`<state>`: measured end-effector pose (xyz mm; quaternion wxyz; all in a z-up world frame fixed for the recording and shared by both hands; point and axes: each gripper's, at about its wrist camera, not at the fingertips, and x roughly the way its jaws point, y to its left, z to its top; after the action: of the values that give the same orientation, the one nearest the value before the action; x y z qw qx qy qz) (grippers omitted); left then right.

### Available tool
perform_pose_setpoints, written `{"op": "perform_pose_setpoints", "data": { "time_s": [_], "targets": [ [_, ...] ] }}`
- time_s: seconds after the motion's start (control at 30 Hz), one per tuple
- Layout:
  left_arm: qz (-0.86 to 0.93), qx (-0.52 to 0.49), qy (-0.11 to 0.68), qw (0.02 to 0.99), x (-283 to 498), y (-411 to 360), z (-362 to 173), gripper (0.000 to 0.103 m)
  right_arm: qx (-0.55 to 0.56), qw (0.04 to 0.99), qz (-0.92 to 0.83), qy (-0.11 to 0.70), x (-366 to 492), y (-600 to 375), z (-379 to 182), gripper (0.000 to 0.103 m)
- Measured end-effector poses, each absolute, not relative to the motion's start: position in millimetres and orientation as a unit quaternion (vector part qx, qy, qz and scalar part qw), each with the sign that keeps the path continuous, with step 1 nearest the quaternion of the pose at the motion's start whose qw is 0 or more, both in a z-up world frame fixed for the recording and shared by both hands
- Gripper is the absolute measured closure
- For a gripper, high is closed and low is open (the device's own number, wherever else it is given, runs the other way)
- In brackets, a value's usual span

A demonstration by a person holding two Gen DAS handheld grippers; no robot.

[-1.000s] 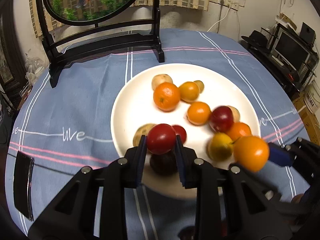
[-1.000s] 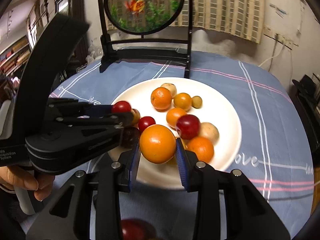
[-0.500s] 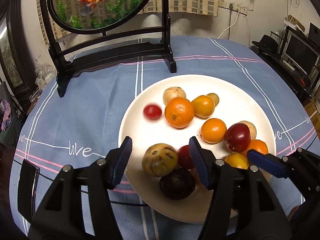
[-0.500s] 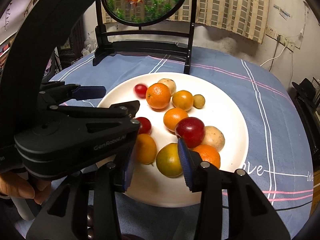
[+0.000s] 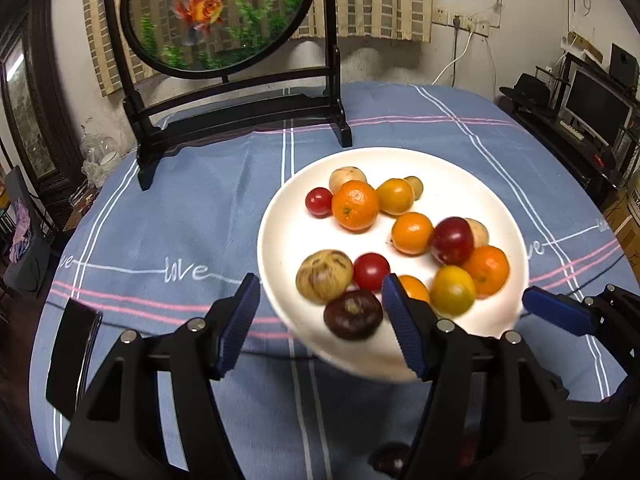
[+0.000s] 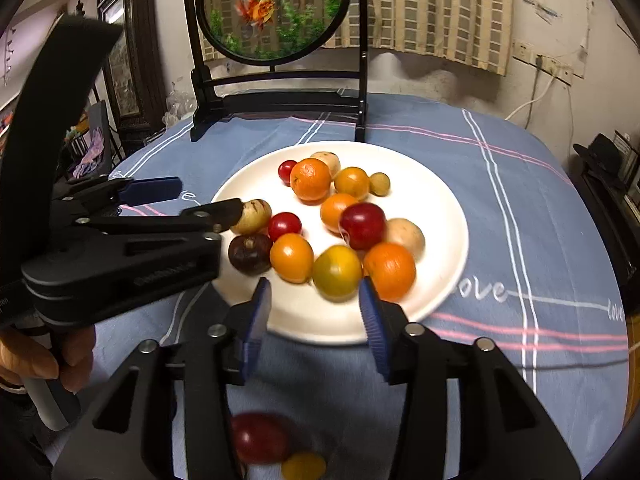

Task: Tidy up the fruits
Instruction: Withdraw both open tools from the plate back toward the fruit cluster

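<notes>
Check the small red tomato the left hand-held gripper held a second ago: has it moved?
Yes. The small red tomato now lies at the white plate's far side, beside the big orange.

so one white plate (image 5: 280,236) with fruit on it: two small red tomatoes (image 5: 319,201), six orange or yellow citrus (image 5: 355,205), one dark red plum (image 5: 452,240), one dark purple fruit (image 5: 353,314), one striped tan fruit (image 5: 324,276), two pale tan ones (image 5: 347,176), one little olive-green one (image 6: 379,183). Two more fruits (image 6: 260,436) lie blurry near the right gripper's base
</notes>
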<state>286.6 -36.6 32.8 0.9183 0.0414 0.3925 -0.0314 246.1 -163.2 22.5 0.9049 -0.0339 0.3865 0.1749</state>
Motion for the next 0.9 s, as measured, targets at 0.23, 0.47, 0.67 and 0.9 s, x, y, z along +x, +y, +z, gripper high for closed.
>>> {"op": "perform_pose_setpoints", "data": {
  "time_s": [0.23, 0.47, 0.67, 0.9],
  "targets": [
    [-0.038, 0.074, 0.372, 0.925, 231, -44, 42, 0.035, -0.014, 0.914, 0.161, 0.373, 201, -180, 28, 0.044],
    [-0.045, 0.093, 0.365, 0.925, 170, -46, 36, 0.032, -0.004, 0.909, 0.161, 0.385, 162, -186, 17, 0.043],
    [-0.050, 0.081, 0.370, 0.924, 136, -41, 31, 0.032, 0.010, 0.910, 0.154, 0.384, 133, -194, 14, 0.042],
    [-0.052, 0.072, 0.378, 0.921, 118, -36, 24, 0.032, 0.019, 0.908, 0.149, 0.391, 116, -202, 6, 0.042]
  ]
}}
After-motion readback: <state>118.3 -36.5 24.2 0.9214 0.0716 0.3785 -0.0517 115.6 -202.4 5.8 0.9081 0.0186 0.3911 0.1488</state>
